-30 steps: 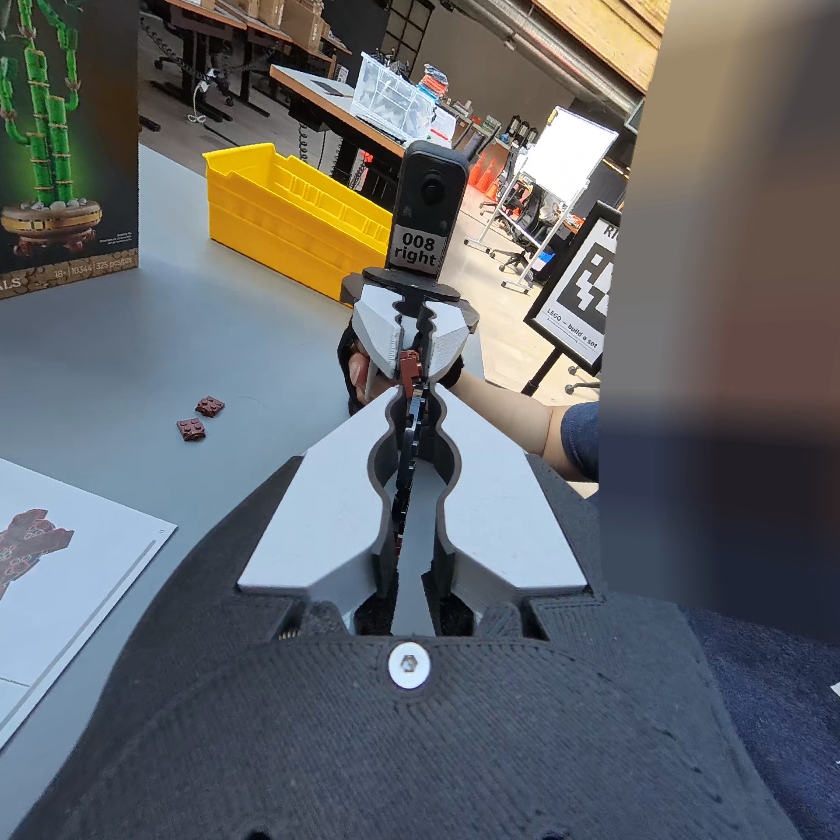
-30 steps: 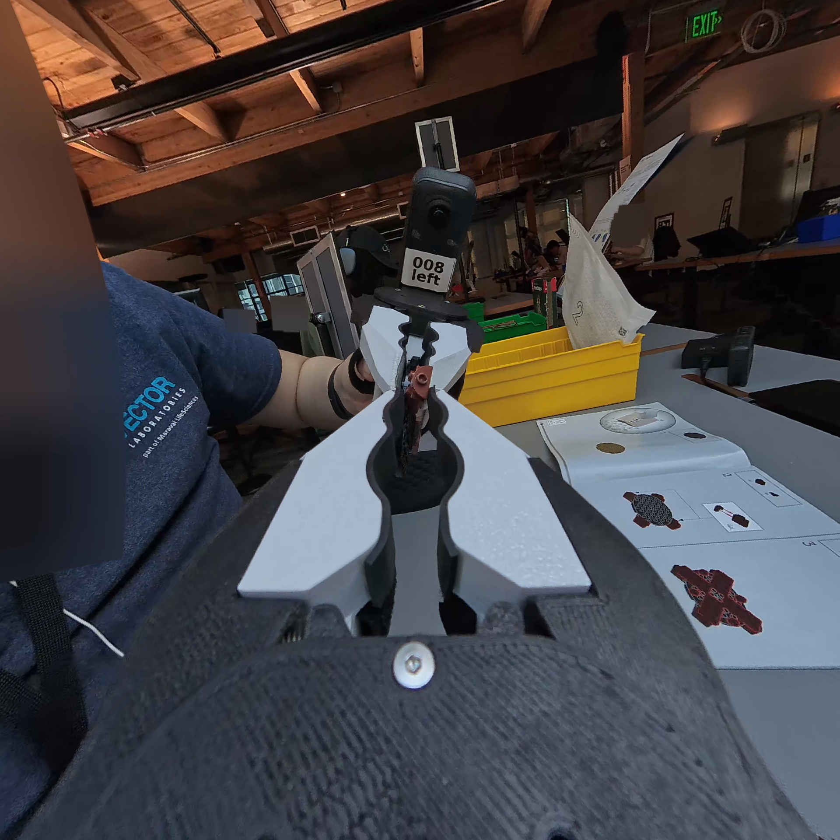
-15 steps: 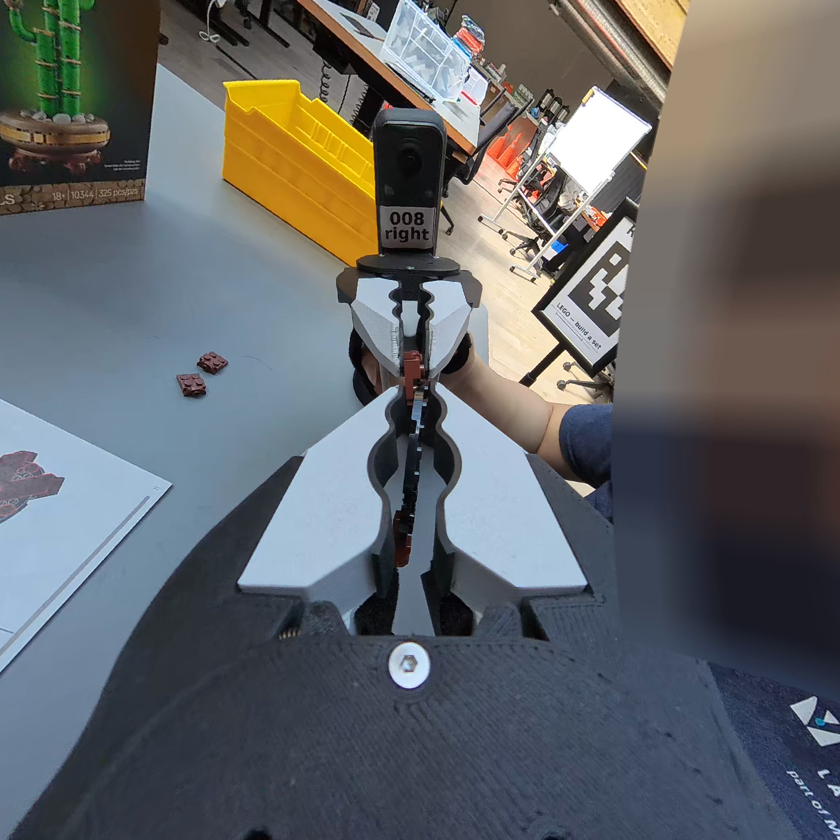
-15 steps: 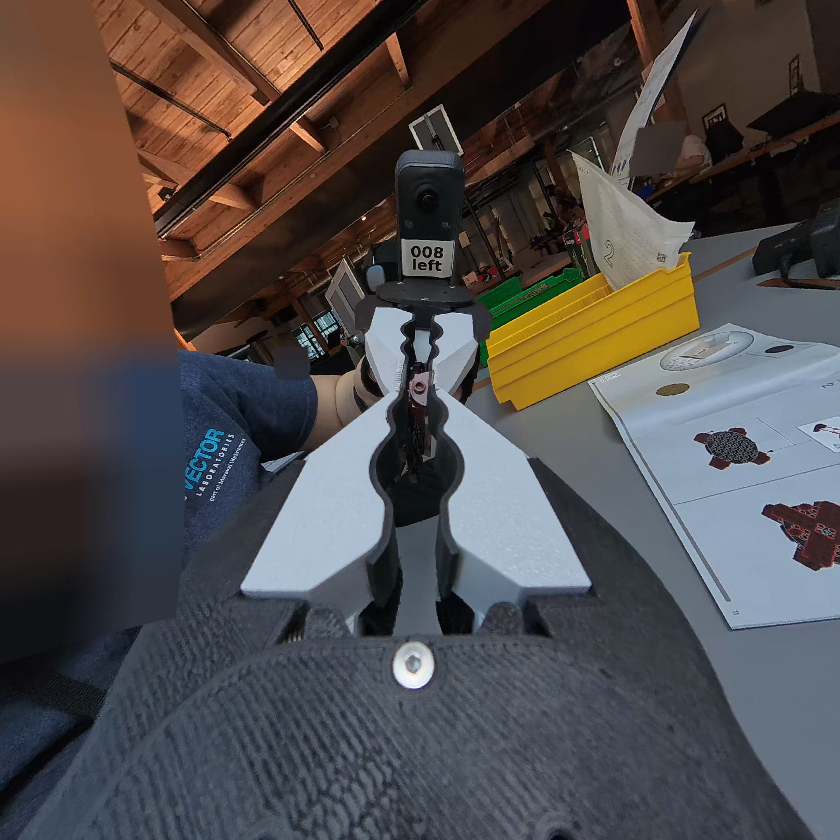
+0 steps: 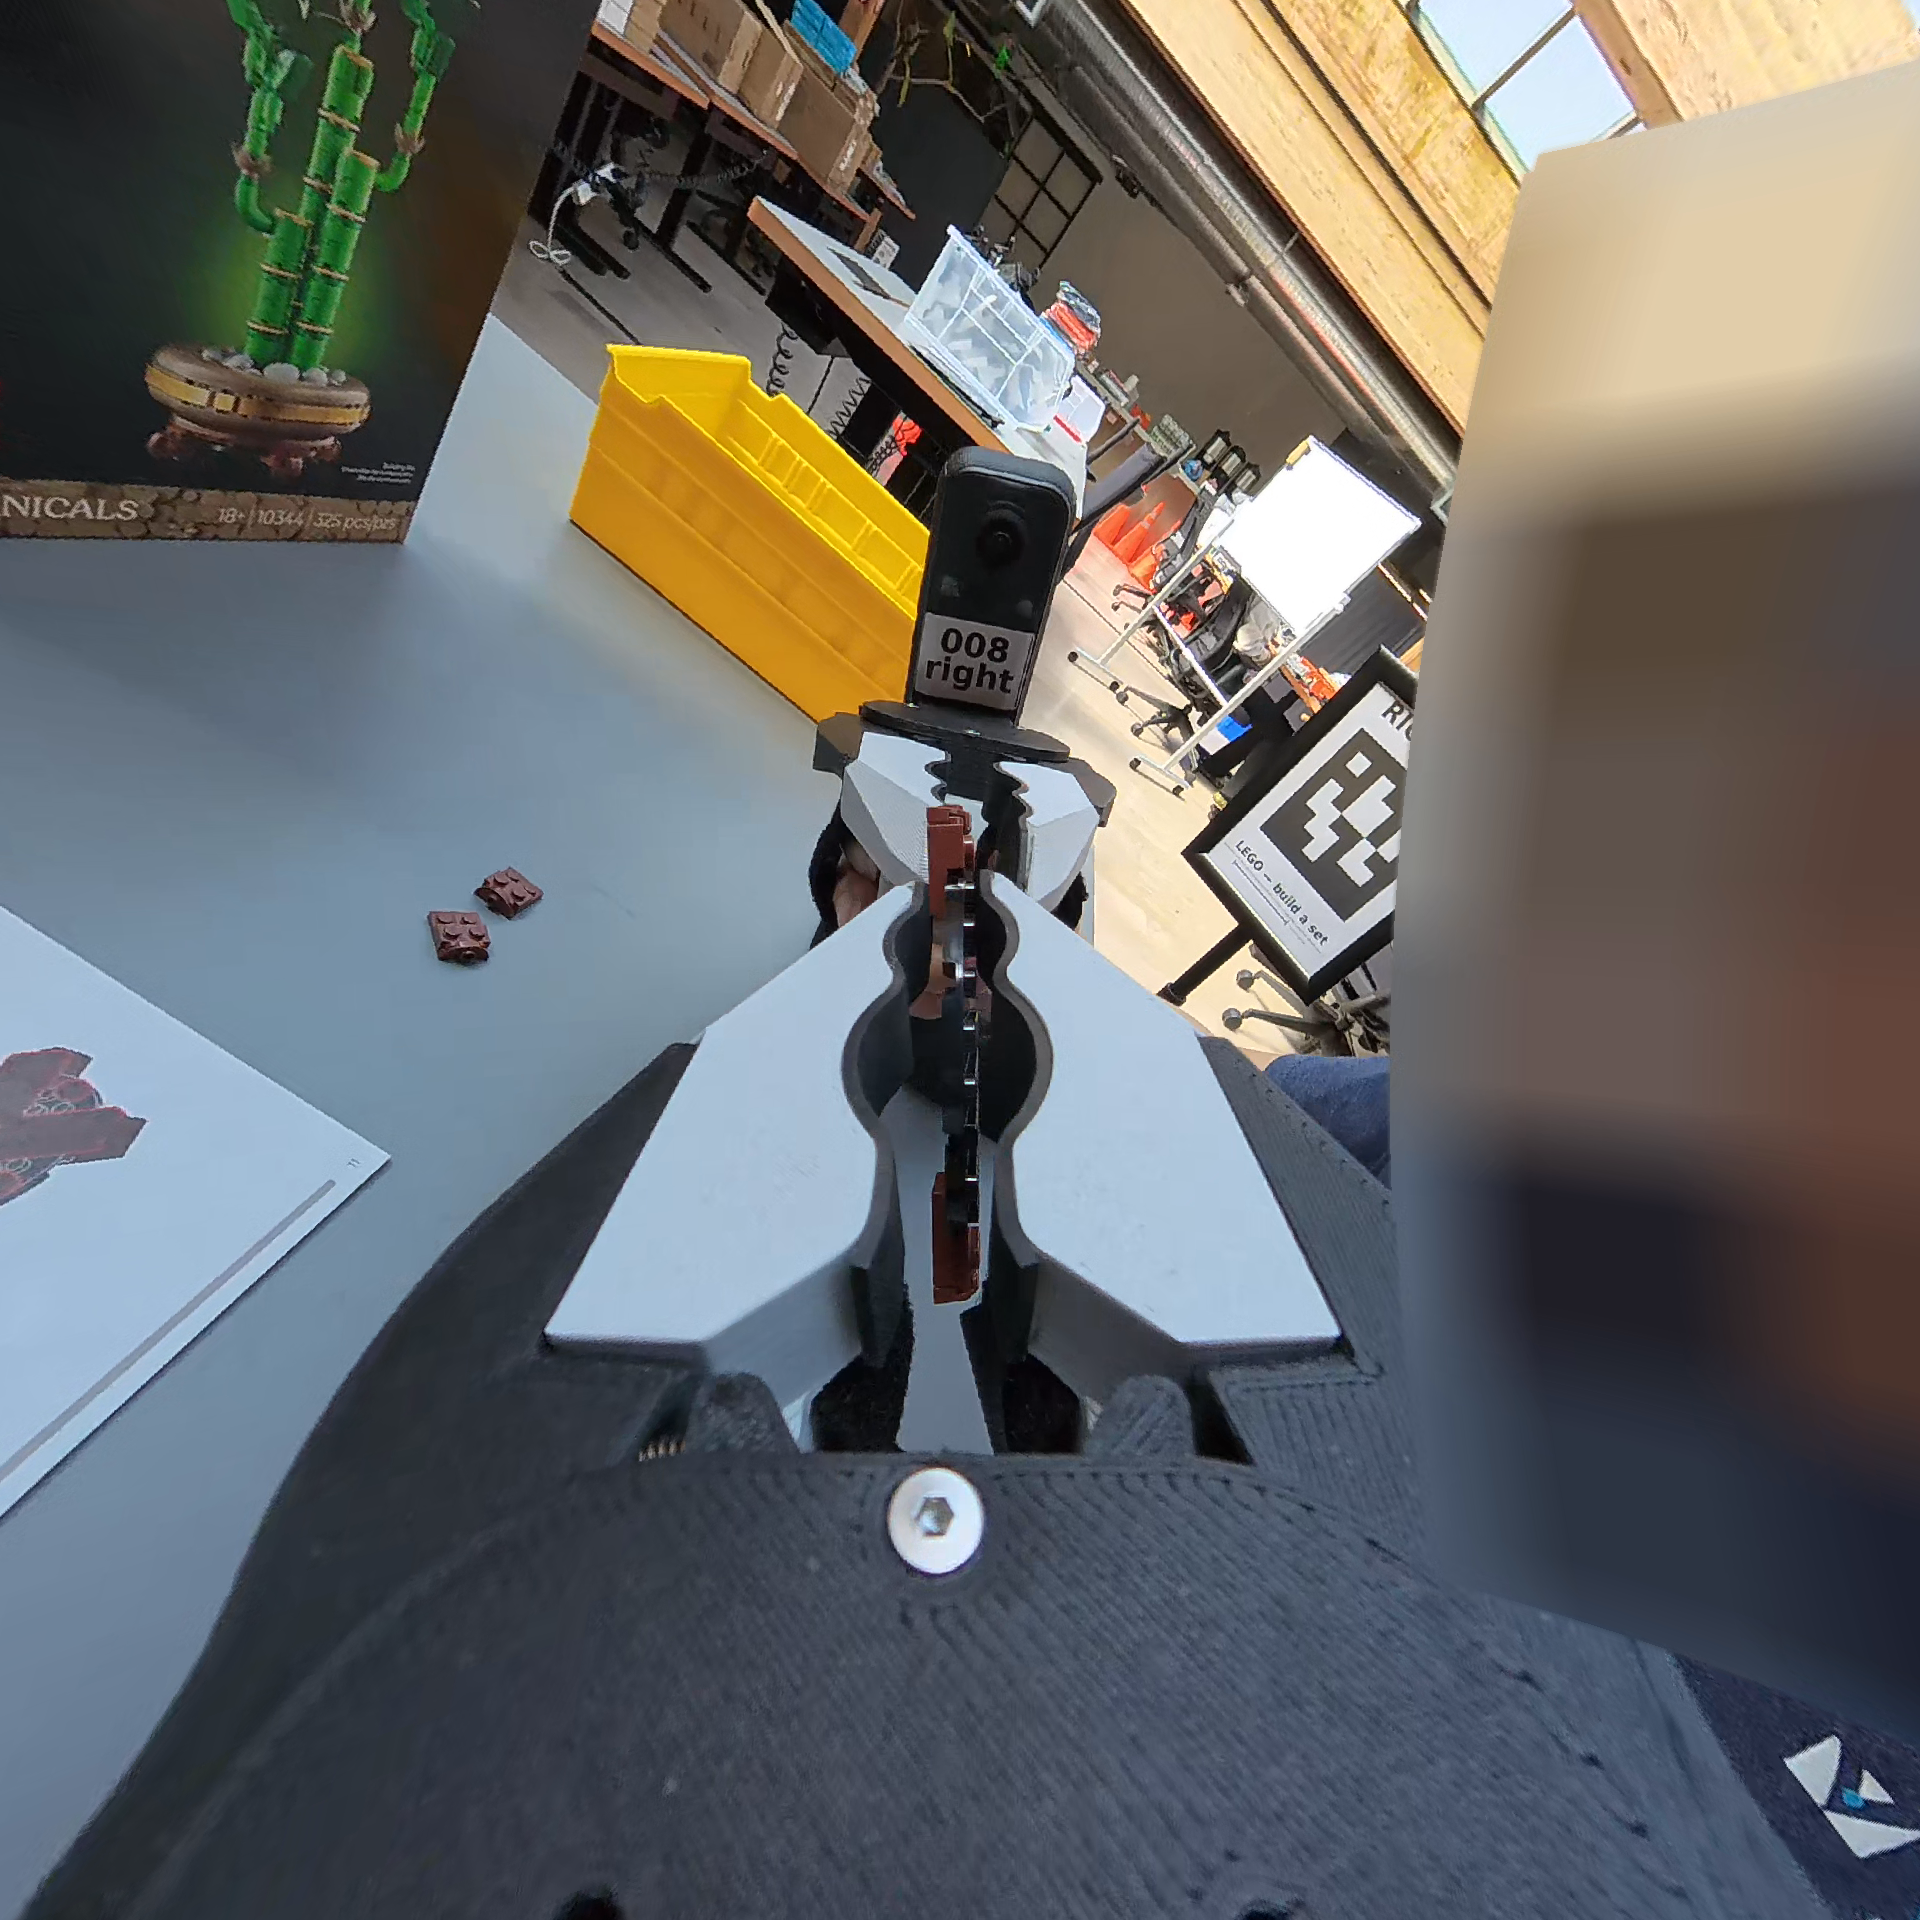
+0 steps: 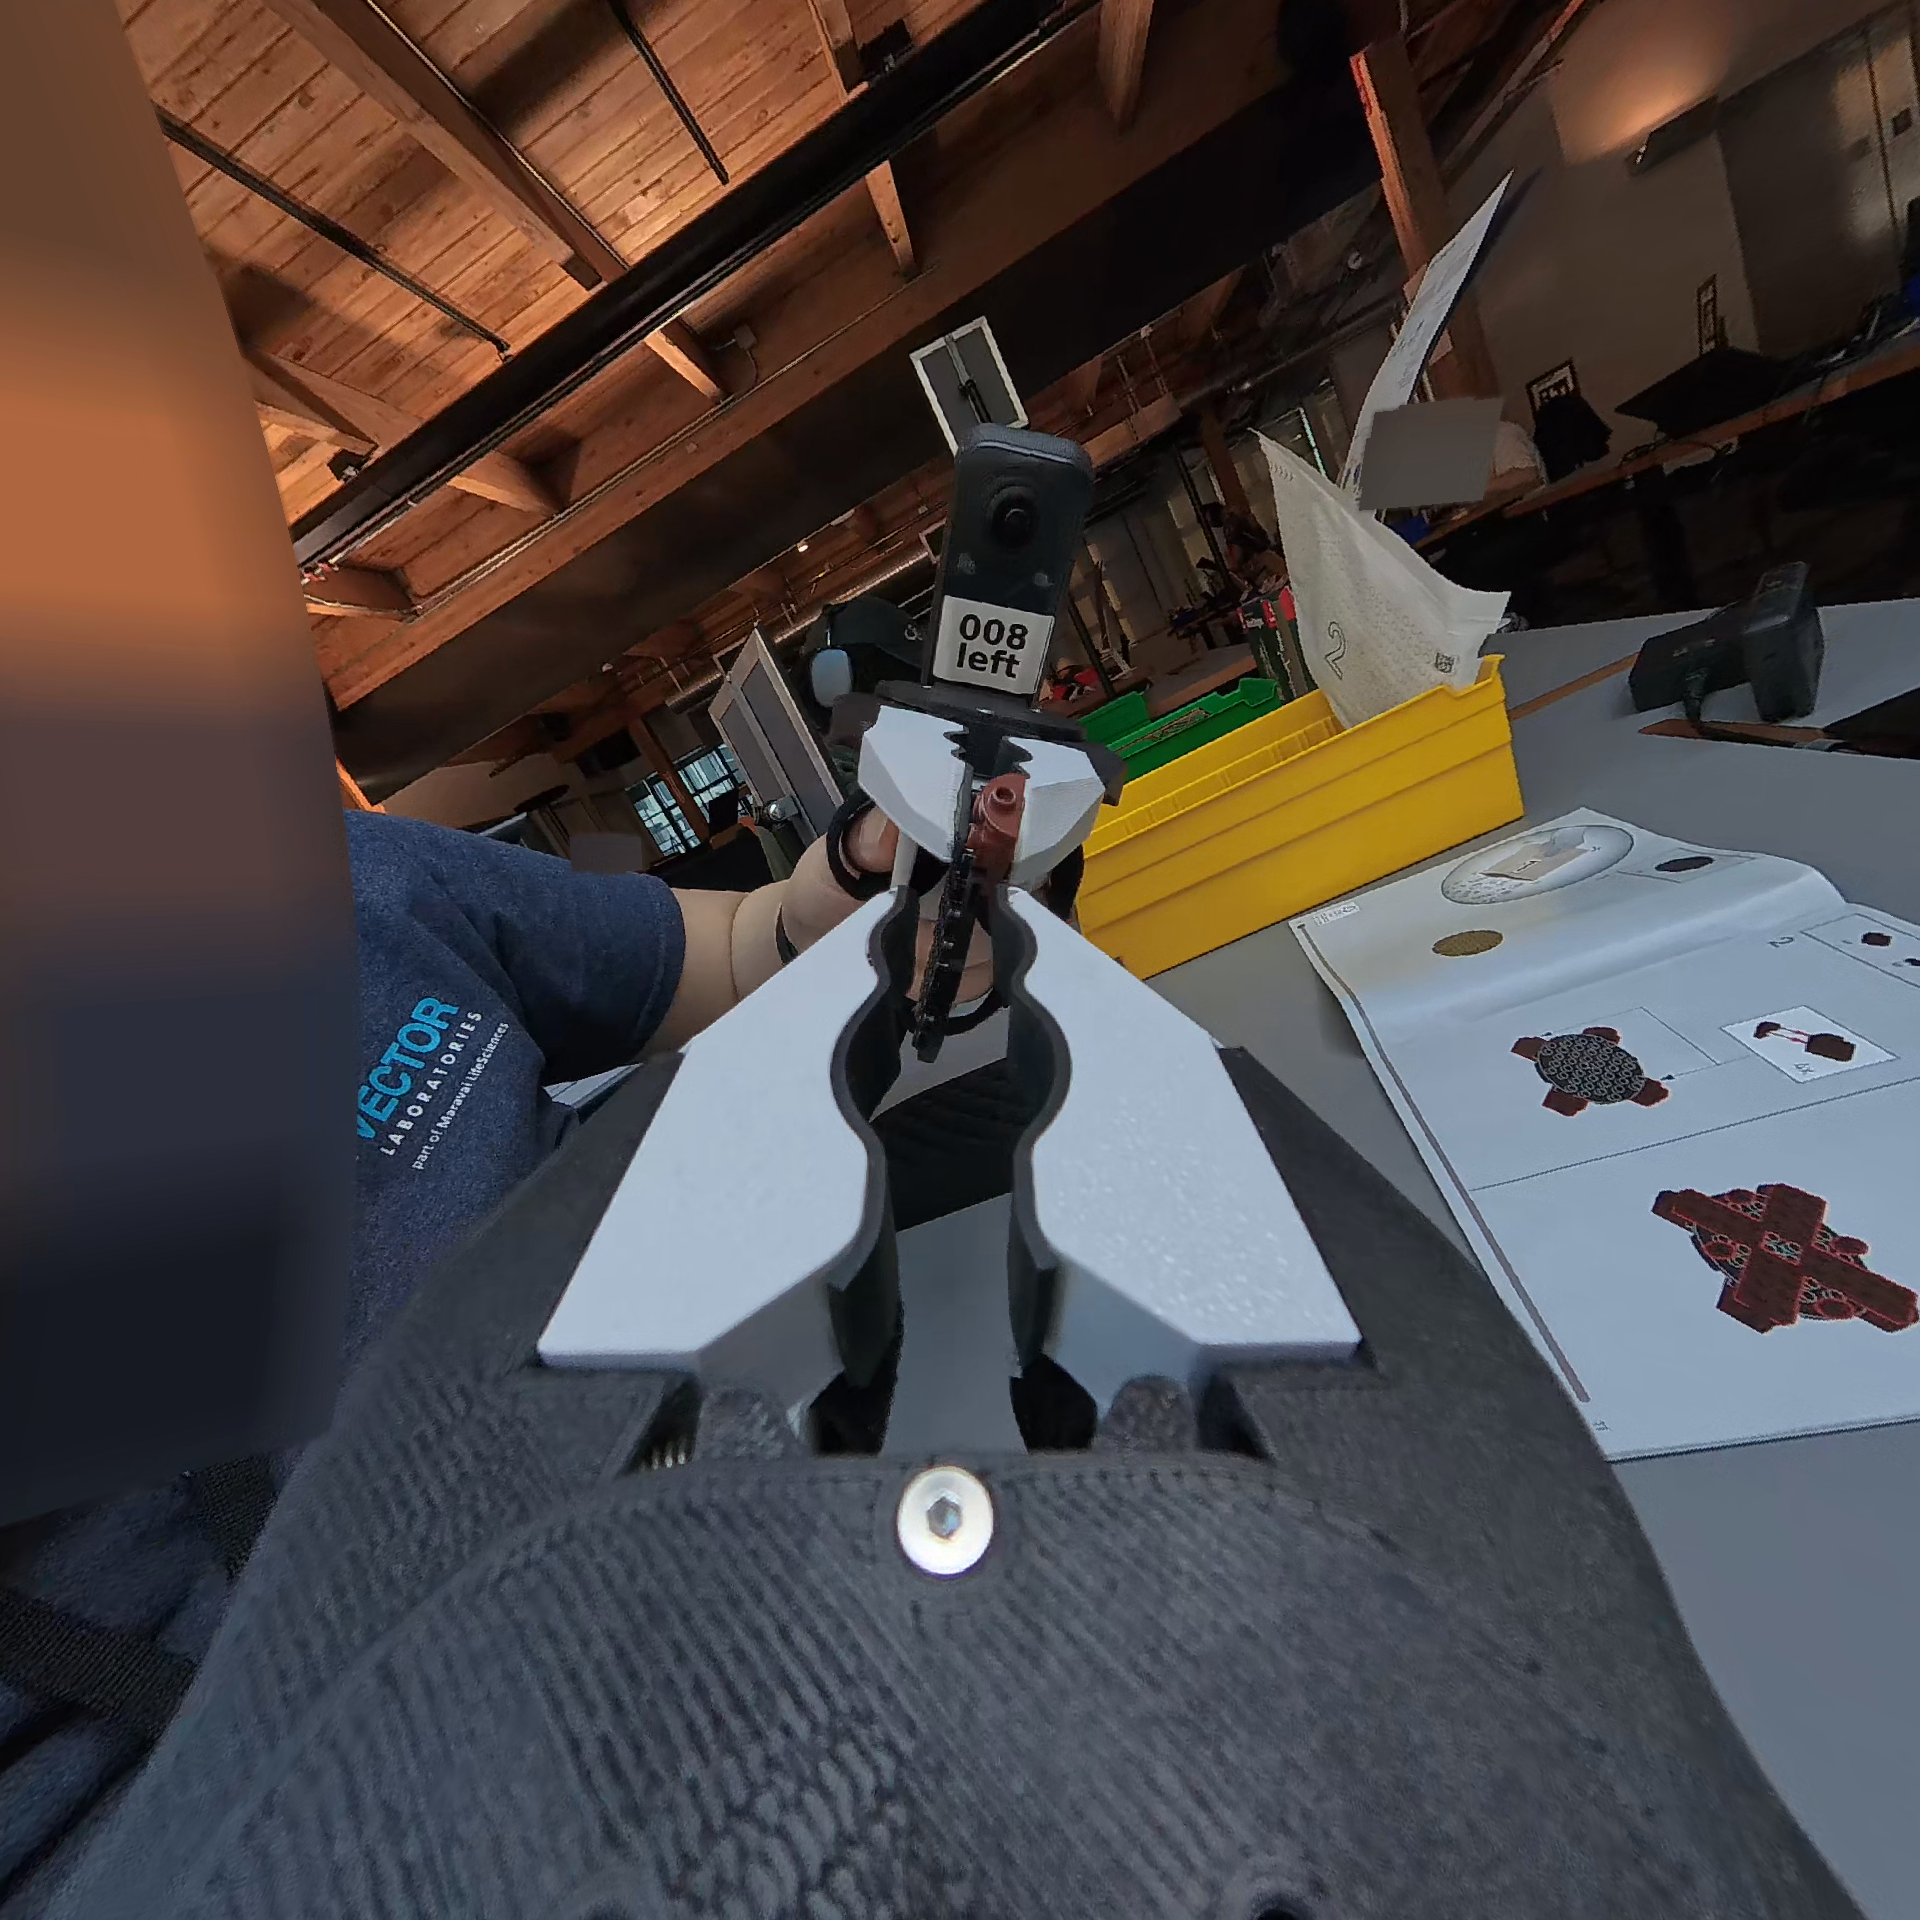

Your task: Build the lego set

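the left gripper [image 5: 951, 914] is squeezing a black round lego plate [image 5: 968, 1081] on edge, above the grey surface [image 5: 312, 727]. the right gripper [image 6: 951, 914] is facing it, its jaws loosened around the plate's brown brick [image 6: 1000, 826]. two small brown pieces [image 5: 483, 912] are lying near the yellow bin [image 5: 748, 520].

Two grippers face each other, each with pale grey fingers [image 5: 727, 1174] lined in black, on a black textured body [image 5: 831, 1714] with a silver bolt. A black studded lego plate [image 5: 968, 1049] with reddish-brown bricks sits edge-on between them. The desk [image 5: 260, 727] is plain light grey. Two small reddish-brown pieces [image 5: 480, 914] lie on it. At the far desk edge stands a bright yellow bin [image 5: 748, 520]. At the far left corner, a black box [image 5: 208, 260] pictures green stalks in a brown and gold pot. The white instruction booklet [image 6: 1662, 1091] shows dark red and black diagrams. The person's sleeve [image 6: 499, 987] is navy with light blue lettering.
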Demonstrator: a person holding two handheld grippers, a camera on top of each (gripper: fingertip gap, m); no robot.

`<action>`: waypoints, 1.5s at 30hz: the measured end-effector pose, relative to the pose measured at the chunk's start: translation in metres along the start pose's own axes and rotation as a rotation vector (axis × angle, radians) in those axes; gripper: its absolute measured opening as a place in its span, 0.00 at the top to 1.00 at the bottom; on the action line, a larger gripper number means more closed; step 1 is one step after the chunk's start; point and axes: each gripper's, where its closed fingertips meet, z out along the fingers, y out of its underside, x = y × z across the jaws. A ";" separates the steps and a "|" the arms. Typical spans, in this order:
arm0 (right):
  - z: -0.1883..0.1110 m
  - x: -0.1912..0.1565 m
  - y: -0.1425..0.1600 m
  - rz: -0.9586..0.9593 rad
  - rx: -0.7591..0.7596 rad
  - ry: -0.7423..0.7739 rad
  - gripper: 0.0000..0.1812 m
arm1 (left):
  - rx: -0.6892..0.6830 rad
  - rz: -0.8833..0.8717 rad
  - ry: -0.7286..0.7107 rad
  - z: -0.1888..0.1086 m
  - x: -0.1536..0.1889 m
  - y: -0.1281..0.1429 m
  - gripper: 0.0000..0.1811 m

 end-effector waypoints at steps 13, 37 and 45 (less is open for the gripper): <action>0.002 0.000 0.005 -0.016 -0.034 0.011 0.95 | -0.017 0.030 0.045 0.005 0.008 0.008 0.97; 0.001 -0.009 -0.002 -0.169 0.000 0.019 0.94 | -0.070 0.288 -0.023 -0.003 0.015 0.008 0.97; 0.001 -0.011 -0.001 -0.216 -0.017 0.032 0.96 | -0.068 0.292 -0.021 0.003 0.015 0.011 0.97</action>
